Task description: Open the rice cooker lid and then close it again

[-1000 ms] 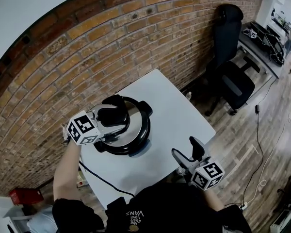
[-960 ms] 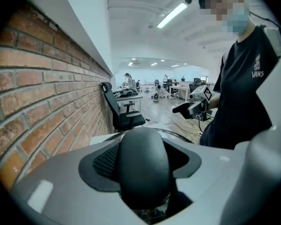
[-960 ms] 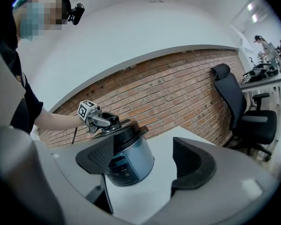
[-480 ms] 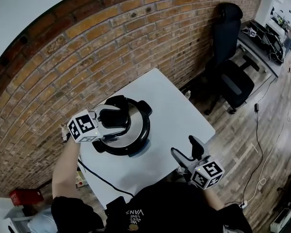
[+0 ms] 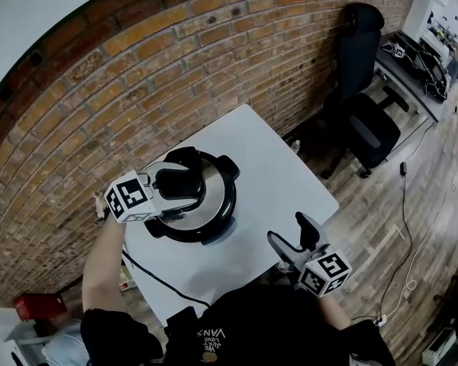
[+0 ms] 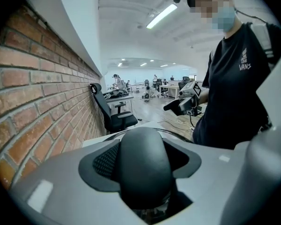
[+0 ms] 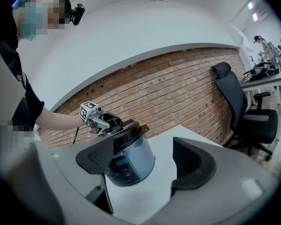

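Note:
A silver and black rice cooker [image 5: 211,208] stands on the white table [image 5: 278,175], close to the brick wall. My left gripper [image 5: 182,191] reaches over it from the left, jaws either side of the black lid handle [image 6: 145,165], which fills the gap between the pads. The lid sits on the pot; in the right gripper view the cooker [image 7: 130,154] shows its control panel, with the left gripper [image 7: 102,121] on top. My right gripper [image 5: 288,231] hovers open over the table's near right edge, well apart from the cooker, nothing between its fingers.
A brick wall [image 5: 214,59] runs just behind the table. A black power cable [image 5: 162,282] trails off the table's near left edge. A black office chair [image 5: 366,117] stands on the wood floor to the right, with a cluttered desk [image 5: 416,63] beyond.
The left gripper has rolled very slightly on the handle. The cooker, lid and right gripper stay where they were.

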Demonstrator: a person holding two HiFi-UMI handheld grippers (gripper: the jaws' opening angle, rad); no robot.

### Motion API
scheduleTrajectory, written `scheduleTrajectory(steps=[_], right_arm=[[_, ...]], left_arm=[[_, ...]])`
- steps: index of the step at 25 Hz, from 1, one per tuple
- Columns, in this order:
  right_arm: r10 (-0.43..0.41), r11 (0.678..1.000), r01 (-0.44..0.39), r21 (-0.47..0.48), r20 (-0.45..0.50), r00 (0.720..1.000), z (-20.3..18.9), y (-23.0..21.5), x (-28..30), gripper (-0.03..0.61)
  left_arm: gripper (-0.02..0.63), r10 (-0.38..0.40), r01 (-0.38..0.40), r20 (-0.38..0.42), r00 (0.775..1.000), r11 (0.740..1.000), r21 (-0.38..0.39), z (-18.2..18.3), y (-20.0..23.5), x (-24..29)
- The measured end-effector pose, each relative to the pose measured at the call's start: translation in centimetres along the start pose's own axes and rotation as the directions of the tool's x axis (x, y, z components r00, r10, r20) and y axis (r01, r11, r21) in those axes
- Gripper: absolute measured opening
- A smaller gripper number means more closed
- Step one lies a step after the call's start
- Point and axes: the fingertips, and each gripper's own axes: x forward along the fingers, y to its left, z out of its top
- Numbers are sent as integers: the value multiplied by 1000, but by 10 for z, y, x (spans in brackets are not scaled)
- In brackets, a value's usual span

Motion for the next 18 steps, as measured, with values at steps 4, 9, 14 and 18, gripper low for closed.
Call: scheduleTrajectory(steps=[4, 9, 14, 18], right_arm=[[8, 1000, -8, -8, -8, 1000, 1, 3, 0, 387], [28, 1000, -28, -6, -6, 1000, 2, 4, 2, 387], [64, 998, -64, -9, -20, 998, 5, 5, 8, 387], [93, 996, -93, -9, -33, 995, 6, 0, 14, 387]], left_arm=[[281, 18, -18, -5, 1000, 1000, -12, 0, 1, 0], [282, 77, -78, -17, 997, 995, -58, -1, 3, 0], [282, 179, -180, -24, 984, 976, -119, -2, 8, -2], [284, 269, -271, -35, 962, 948, -165, -3, 12, -3]])
